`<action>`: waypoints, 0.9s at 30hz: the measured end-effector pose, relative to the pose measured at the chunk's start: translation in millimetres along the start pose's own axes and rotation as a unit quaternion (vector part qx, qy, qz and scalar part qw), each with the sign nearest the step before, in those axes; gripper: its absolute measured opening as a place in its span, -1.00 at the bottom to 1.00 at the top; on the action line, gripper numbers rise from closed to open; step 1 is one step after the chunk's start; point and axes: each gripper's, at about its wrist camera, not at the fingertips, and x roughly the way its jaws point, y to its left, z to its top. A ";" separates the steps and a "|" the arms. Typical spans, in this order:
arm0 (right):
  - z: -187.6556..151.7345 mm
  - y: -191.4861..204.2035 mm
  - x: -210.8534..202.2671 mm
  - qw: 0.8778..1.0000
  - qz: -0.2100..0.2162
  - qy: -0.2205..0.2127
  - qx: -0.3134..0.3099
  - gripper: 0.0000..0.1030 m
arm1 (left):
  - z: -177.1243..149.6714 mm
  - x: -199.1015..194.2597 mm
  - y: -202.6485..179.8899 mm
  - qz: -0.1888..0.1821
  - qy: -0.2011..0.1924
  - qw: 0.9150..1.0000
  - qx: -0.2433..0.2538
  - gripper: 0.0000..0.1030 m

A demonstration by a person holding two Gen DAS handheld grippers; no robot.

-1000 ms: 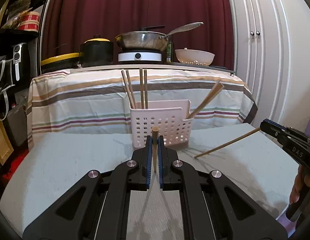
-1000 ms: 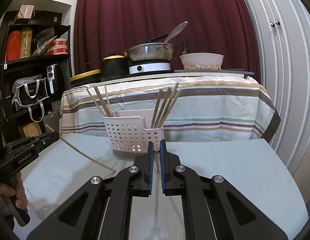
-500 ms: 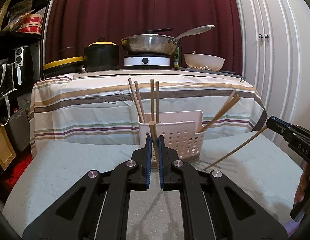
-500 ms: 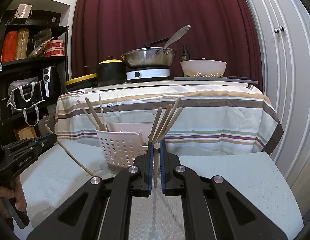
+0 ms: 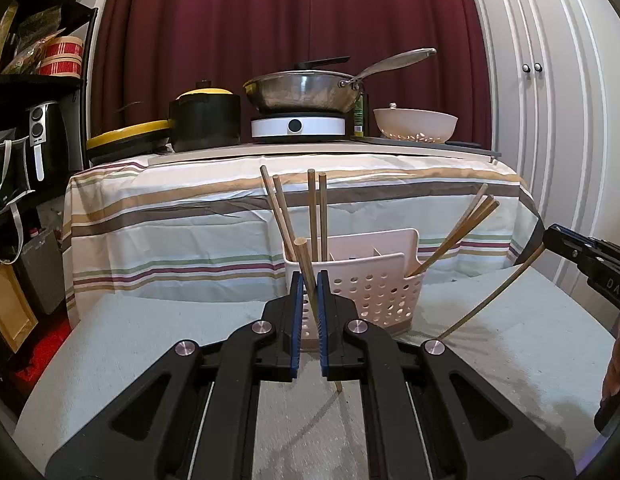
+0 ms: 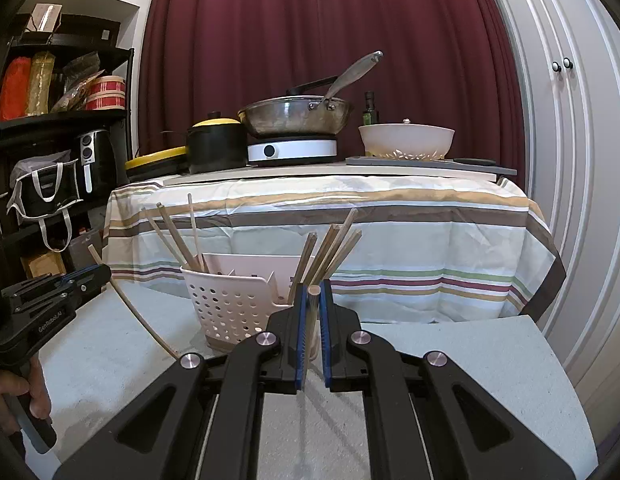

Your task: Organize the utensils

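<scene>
Left wrist view: the left hand-held gripper (image 5: 309, 300) pinches a tilted wooden chopstick (image 5: 306, 264) just before the white perforated basket (image 5: 374, 288) on the grey surface (image 5: 150, 340). The right hand-held gripper (image 6: 313, 312) clamps another chopstick (image 6: 311, 320) near the basket's right compartment, where several chopsticks lean; more stand in its left compartment
</scene>
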 end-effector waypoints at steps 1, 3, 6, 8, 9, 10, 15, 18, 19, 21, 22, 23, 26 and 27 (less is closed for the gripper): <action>0.3 -0.2 0.5 1.000 -0.001 -0.001 -0.001 -0.86 | 0.6 0.6 0.4 0.000 0.000 1.000 0.000 -0.86; 1.4 -1.3 1.5 1.000 0.001 -0.001 0.001 -0.86 | 2.0 1.8 0.6 -0.002 0.000 1.000 -0.001 -0.86; 3.1 -2.5 3.1 1.000 0.006 -0.001 0.007 -0.86 | 3.4 3.0 1.3 -0.006 -0.001 1.000 -0.002 -0.86; 3.7 -4.2 3.5 1.000 0.009 -0.001 0.009 -0.86 | 4.1 3.8 1.7 -0.009 -0.001 1.000 -0.004 -0.86; 4.0 -4.3 3.8 1.000 0.009 -0.001 0.010 -0.86 | 4.6 4.2 1.7 -0.010 -0.001 1.000 -0.004 -0.86; 4.1 -5.2 4.3 1.000 0.011 -0.001 0.011 -0.87 | 4.7 4.6 2.2 -0.012 0.000 1.000 -0.005 -0.86; 6.3 -6.3 5.9 1.000 0.019 0.001 0.019 -0.87 | 7.6 5.2 1.4 -0.019 -0.001 1.000 -0.005 -0.88; 6.4 -5.3 6.3 1.000 0.021 0.000 0.020 -0.87 | 10.0 4.8 1.4 -0.021 -0.003 1.000 -0.006 -0.88; 6.5 -5.4 6.7 1.000 0.022 0.000 0.020 -0.87 | 10.4 4.5 1.4 -0.021 -0.004 1.000 -0.006 -0.88; 7.3 -6.0 7.7 1.000 0.024 0.001 0.021 -0.87 | 12.0 3.3 1.8 -0.021 -0.005 1.000 -0.006 -0.88; 7.8 -5.4 7.8 0.999 0.024 0.001 0.021 -0.87 | 12.6 2.7 2.5 -0.022 -0.006 1.000 -0.007 -0.88; 8.3 -4.9 7.3 0.999 0.025 0.001 0.021 -0.87 | 13.7 1.4 3.3 -0.023 -0.007 1.000 -0.009 -0.88; 10.6 -3.5 5.5 0.999 0.028 -0.001 0.021 -0.87 | 16.9 -3.9 3.0 -0.026 -0.012 1.000 -0.010 -0.88; 11.4 -3.0 5.2 0.999 0.029 -0.002 0.020 -0.87 | 19.0 -6.7 2.9 -0.027 -0.015 0.999 -0.008 -0.88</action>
